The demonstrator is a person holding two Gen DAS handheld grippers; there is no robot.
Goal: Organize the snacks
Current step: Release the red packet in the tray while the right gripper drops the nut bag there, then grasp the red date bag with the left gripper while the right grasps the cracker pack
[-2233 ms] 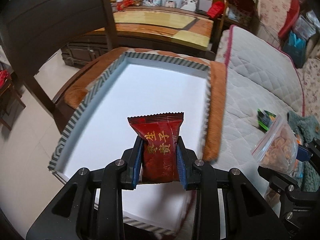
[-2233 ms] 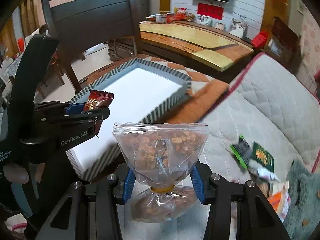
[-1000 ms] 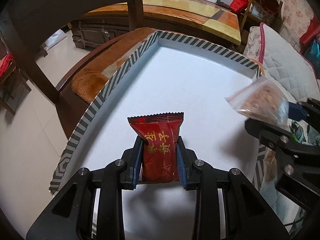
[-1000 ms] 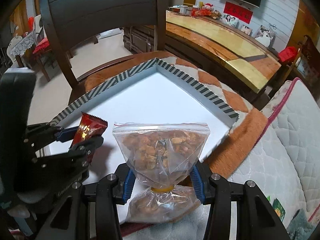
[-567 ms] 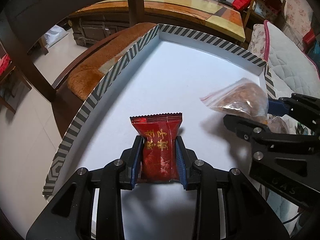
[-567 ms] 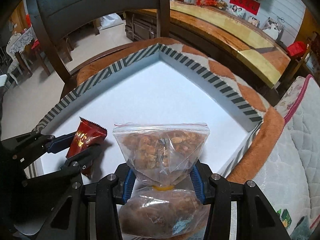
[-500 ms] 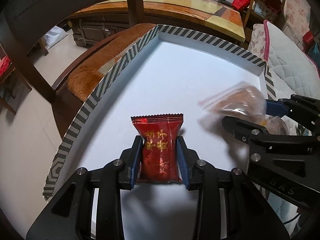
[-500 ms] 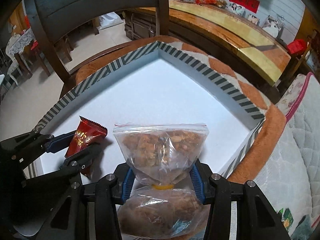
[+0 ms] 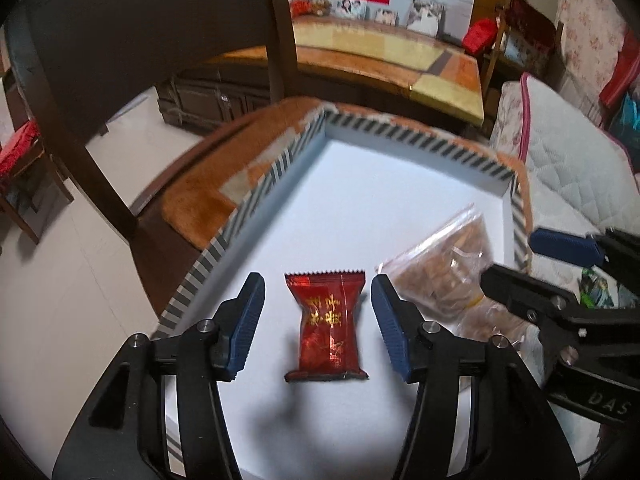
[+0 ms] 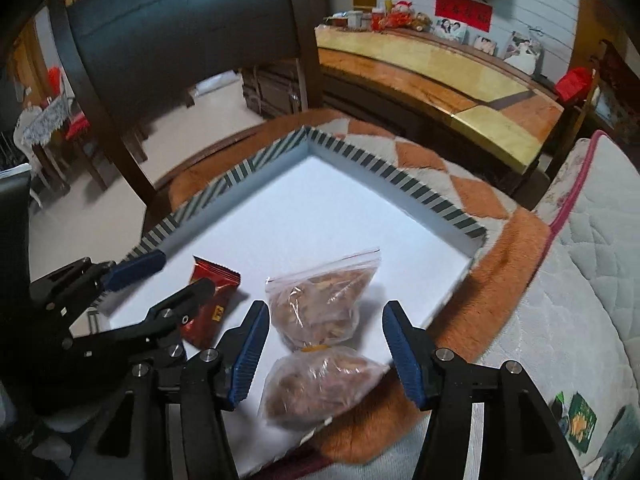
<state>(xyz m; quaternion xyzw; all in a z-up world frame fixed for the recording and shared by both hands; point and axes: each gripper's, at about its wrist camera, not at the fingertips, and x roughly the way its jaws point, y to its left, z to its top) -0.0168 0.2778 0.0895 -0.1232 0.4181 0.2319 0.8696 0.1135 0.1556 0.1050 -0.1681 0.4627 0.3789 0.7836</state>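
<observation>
there, red packet [image 9: 326, 322] with unreadable gold characters

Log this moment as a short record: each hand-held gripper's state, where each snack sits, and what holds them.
left hand-held gripper: open, straddling the red snack packet
right hand-held gripper: open, either side of the clear bag
red snack packet: lying flat in the tray
clear zip bag of brown snacks: released, lower end over the tray's near edge
container: white tray with striped rim

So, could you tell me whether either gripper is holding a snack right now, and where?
Neither: both jaws stand open, the red packet and clear bag lie released.
</observation>
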